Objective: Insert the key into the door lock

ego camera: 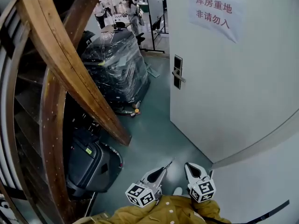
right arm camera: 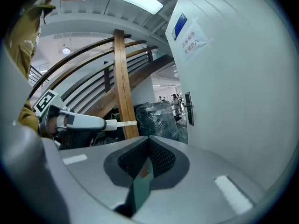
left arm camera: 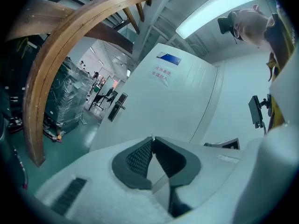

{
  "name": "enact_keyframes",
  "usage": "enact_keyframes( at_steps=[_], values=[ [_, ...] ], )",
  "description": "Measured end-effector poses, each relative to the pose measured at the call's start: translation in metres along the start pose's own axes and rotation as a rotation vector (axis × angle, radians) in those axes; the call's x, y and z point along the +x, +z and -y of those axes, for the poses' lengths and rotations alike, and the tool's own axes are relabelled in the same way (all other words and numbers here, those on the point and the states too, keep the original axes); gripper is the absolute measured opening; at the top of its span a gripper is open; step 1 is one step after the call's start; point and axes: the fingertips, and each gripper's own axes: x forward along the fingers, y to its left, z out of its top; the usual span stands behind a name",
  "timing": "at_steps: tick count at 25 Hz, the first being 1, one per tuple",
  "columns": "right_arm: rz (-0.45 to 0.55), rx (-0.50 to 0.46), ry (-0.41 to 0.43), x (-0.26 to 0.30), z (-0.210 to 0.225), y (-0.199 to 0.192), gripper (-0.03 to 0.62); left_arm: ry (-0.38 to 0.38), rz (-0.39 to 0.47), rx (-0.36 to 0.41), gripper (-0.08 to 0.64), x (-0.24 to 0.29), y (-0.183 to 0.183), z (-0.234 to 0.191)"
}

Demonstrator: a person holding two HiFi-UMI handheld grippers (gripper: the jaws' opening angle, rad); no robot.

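Pinching the key between narrow fingers, the left gripper sits roughly level at bottom centre. Just beside it is the right gripper, its fingers closed on nothing. The lock on the door is well apart, at upper centre. Step closer first, hold the key level, and line its tip up with the lock.

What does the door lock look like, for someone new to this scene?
Find the big white door bearing a paper sign with red characters. At its left edge sits the lock plate: a narrow dark vertical strip with a silver lever, the only dark fitting there.
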Motion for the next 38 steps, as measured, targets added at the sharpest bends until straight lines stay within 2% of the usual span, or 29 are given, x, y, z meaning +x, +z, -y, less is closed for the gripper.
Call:
enact_keyframes(
  at_steps=[7,14,22,29,38],
  values=[
    [0.004,0.003,0.011,0.008,-0.01,0.003,0.006,0.014,0.003,-0.018,0.021,-0.01,0.004,-0.007],
    [-0.011,0.022,0.011,0.036,-0.047,-0.009,0.006,0.016,-0.007,-0.039,0.021,-0.035,0.009,-0.044],
    [-0.011,0.027,-0.004,0.071,-0.048,0.002,0.006,-0.007,-0.02,-0.074,0.023,-0.021,0.026,-0.074],
    [-0.014,0.029,-0.008,0.128,0.005,0.019,0.006,0.006,-0.015,-0.079,0.021,0.036,0.053,-0.115],
    [0.026,-0.005,0.058,0.219,0.113,0.094,0.006,0.026,0.017,-0.055,0.021,0.172,0.124,-0.155]
  ],
)
